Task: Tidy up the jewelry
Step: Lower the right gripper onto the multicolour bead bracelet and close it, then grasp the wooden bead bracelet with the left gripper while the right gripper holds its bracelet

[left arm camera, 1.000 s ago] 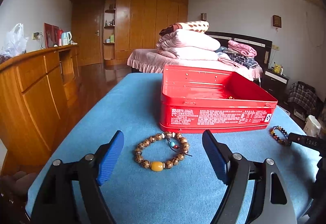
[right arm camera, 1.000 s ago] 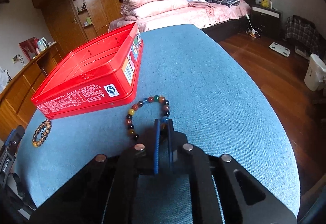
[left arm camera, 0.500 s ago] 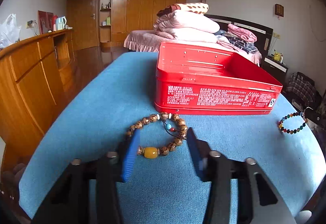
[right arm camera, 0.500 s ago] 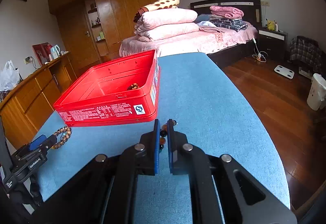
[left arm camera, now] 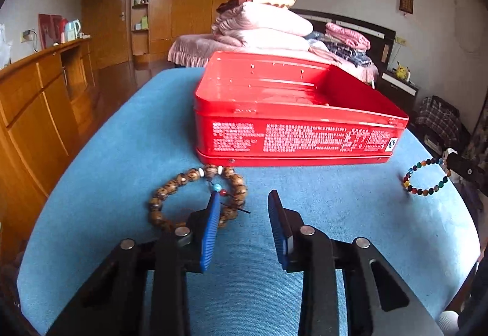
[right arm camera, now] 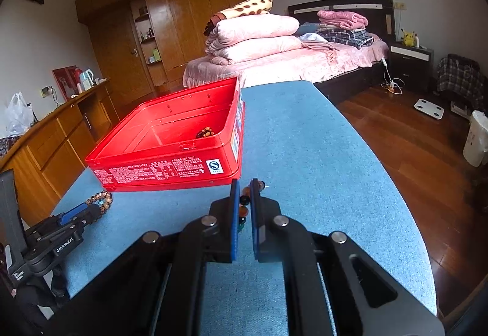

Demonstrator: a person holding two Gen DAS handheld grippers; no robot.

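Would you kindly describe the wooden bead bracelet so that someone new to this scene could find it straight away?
Start at the red tin on the blue cloth. Just in front of its near left corner lies the wooden bead bracelet, flat on the cloth. Its beads are large, brown and speckled, with a small turquoise bead inside the loop, unlike the smaller multicoloured bracelet hanging from the right gripper.

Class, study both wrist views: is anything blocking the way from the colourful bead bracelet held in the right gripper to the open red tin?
Nothing visible stands in the way. The right gripper is shut on the colourful bracelet, with only bare blue tabletop between it and the red tin, apart from the tin's own near wall.
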